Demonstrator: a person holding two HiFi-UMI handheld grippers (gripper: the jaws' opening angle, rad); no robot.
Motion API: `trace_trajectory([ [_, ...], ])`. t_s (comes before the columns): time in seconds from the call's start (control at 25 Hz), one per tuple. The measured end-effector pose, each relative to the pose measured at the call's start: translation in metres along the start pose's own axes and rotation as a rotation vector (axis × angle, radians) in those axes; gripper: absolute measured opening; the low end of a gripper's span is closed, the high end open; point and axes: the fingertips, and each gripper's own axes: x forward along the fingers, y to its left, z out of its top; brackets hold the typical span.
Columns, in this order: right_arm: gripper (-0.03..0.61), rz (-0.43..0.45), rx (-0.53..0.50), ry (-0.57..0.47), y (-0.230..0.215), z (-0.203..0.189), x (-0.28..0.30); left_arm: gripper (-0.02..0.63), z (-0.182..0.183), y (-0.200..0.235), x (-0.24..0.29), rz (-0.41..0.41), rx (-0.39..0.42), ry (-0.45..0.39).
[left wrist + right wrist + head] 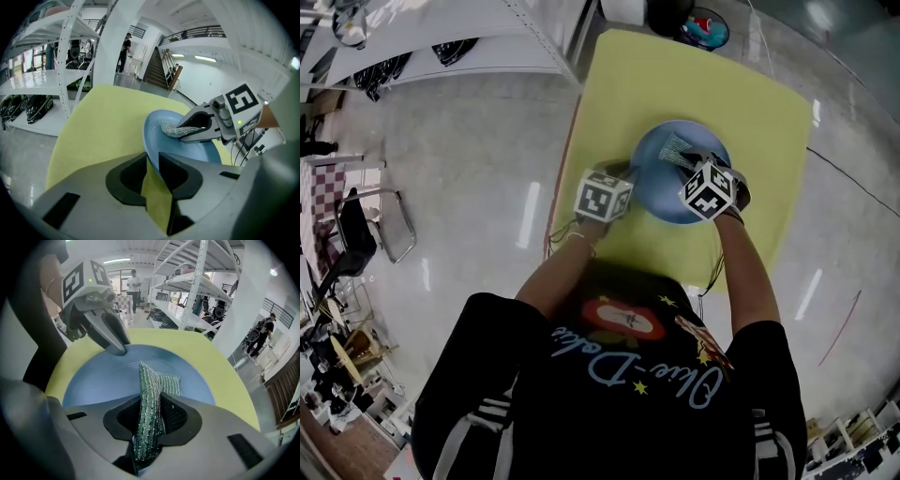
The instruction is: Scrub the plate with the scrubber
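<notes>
A blue plate (666, 192) lies on the yellow table (750, 103). My left gripper (153, 157) is shut on the plate's (187, 147) near left rim, which runs between its jaws. My right gripper (151, 401) is shut on a silvery green mesh scrubber (152, 380), whose free end rests on the plate's (108, 378) inner face. In the head view the left gripper (636, 178) is at the plate's left edge. The right gripper (698, 159) is over the plate's right half with the scrubber (675, 150). The left gripper view shows the right gripper (180, 132) pressing the scrubber (169, 129) onto the plate.
The yellow table's edges (567, 178) drop to a grey polished floor. White shelving (51, 70) stands to the left and a chair (370, 220) is on the floor. Cables (853, 178) trail off the table's right side. People (133, 284) stand far off.
</notes>
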Motion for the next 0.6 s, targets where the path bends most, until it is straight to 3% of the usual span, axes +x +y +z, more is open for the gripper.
trace_trajectory([
  [0.28, 0.075, 0.077, 0.006, 0.028, 0.026, -0.005, -0.005, 0.076, 0.000, -0.002, 0.002, -0.002, -0.002, 0.002],
  [0.6, 0.075, 0.109, 0.010, 0.016, 0.059, -0.010, -0.010, 0.077, -0.004, -0.006, 0.004, 0.002, 0.010, 0.002],
])
